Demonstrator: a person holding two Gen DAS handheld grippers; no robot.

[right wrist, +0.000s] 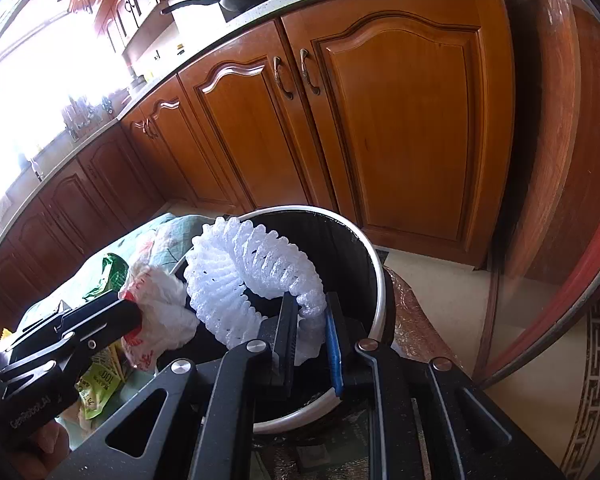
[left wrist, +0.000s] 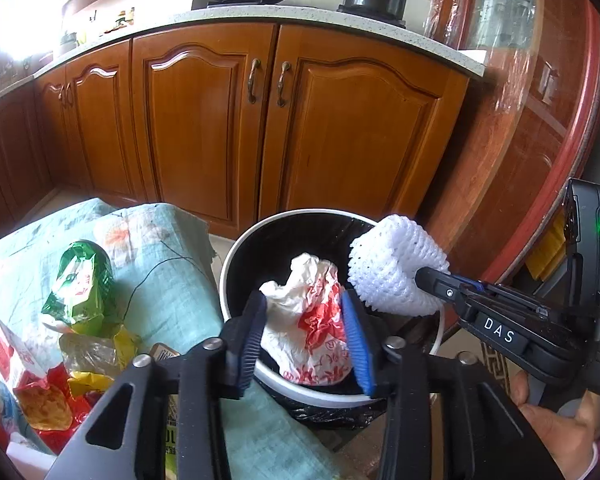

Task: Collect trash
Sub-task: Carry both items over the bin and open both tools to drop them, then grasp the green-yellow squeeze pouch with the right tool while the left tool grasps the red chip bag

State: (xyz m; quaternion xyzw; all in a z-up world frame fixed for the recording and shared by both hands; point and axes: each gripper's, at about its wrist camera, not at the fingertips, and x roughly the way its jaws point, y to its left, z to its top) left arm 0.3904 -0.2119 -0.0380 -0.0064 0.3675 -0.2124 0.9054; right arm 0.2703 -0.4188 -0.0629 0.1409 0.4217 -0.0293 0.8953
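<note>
The left tool point(left wrist: 306, 340) grips a crumpled red-and-white plastic bag point(left wrist: 312, 320) over the white-rimmed trash bin point(left wrist: 236, 256) (frame centre); the right tool point(right wrist: 310, 340) clamps white foam fruit netting point(right wrist: 236, 280) above it.

Surface: a raised surface covered by a pale green woven sack cloth point(left wrist: 172, 272) with a faded flower print.
On the cloth: green foil wrapper point(left wrist: 82, 280), clear and yellow wrappers point(left wrist: 96, 348), red snack packet point(left wrist: 48, 404).
Beside it: white-rimmed bin point(left wrist: 236, 256), touching the cloth's edge.
</note>
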